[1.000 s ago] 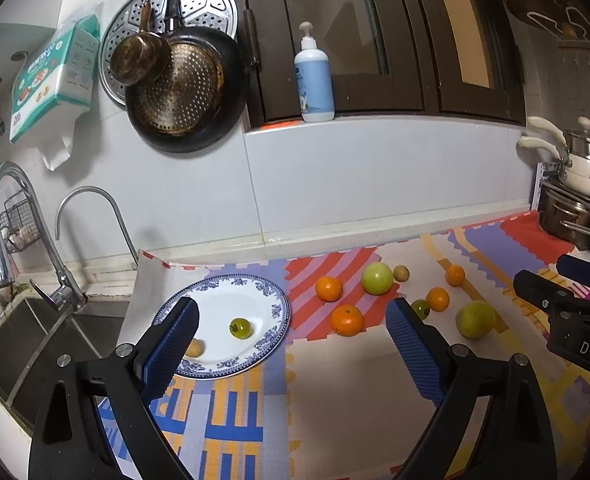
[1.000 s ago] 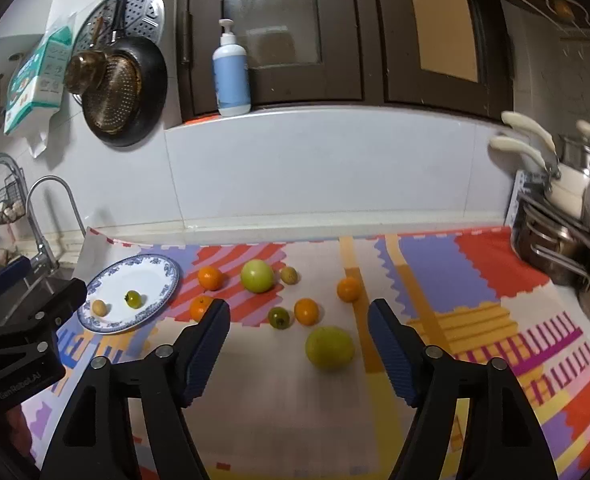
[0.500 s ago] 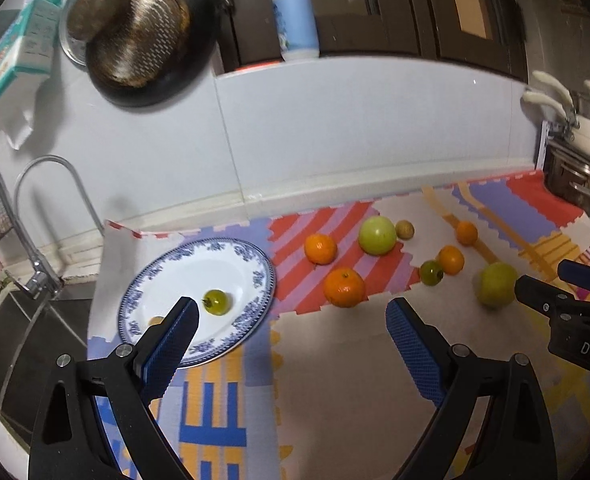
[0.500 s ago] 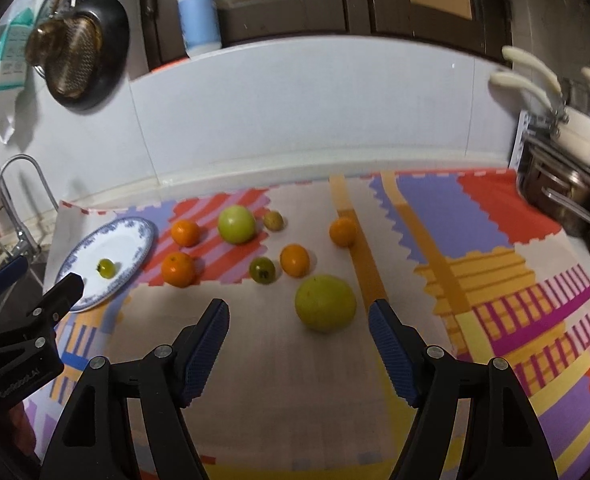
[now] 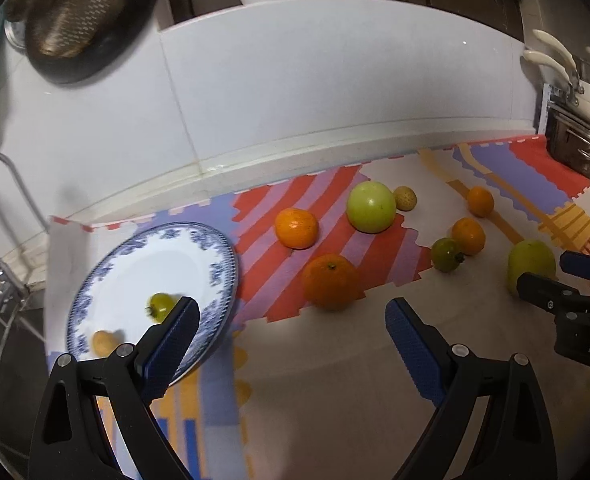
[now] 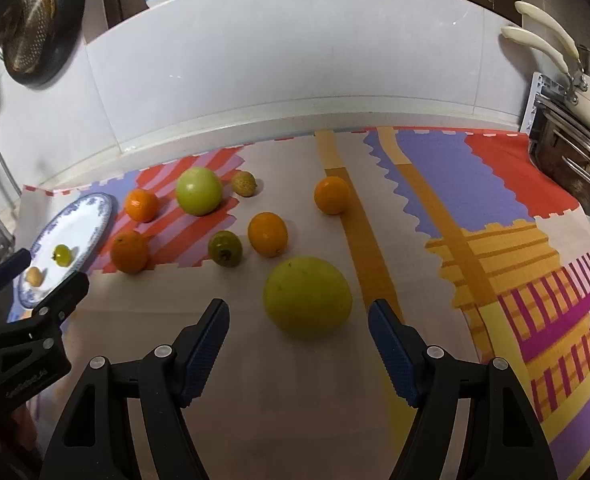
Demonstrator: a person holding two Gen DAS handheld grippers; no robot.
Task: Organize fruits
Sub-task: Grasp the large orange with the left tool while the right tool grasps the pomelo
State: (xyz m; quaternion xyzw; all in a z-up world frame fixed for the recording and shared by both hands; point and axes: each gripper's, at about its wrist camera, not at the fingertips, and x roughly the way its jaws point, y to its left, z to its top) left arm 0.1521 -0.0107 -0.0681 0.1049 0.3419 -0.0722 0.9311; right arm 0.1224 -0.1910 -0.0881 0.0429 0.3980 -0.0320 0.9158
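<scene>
1. The left gripper (image 5: pixel 291 320) hangs over the patterned mat (image 5: pixel 335 380) with its fingers spread wide and nothing between them. Its left finger (image 5: pixel 171 336) overlaps the near rim of the blue-patterned plate (image 5: pixel 219 256).
2. The right gripper (image 6: pixel 299 330) is likewise wide open and holds nothing. The large yellow-green fruit (image 6: pixel 307 296) lies on the mat just beyond its fingertips, in line with the gap.
3. A bare stretch of mat lies under both grippers, with no fruit on it nearer than the large one.
4. On the plate, near the mat's left edge, sit a small green fruit (image 5: pixel 161 306) and a small tan fruit (image 5: pixel 103 342), apart from each other.
5. Just right of the plate lies the nearest orange (image 5: pixel 329 282), and beyond it a second orange (image 5: pixel 296 227).
6. In the middle of the mat, a small dark-green fruit (image 6: pixel 225 249) and an orange (image 6: pixel 267 234) lie just beside each other.
7. Farther back, a green apple-like fruit (image 6: pixel 198 191) and a small tan fruit (image 6: pixel 243 183) sit close together; whether they touch I cannot tell. Another orange (image 6: pixel 332 195) lies well apart to the right.
8. The mat's far edge runs along the white tiled wall (image 6: pixel 295 80); pots (image 6: pixel 575 152) crowd its right edge.
</scene>
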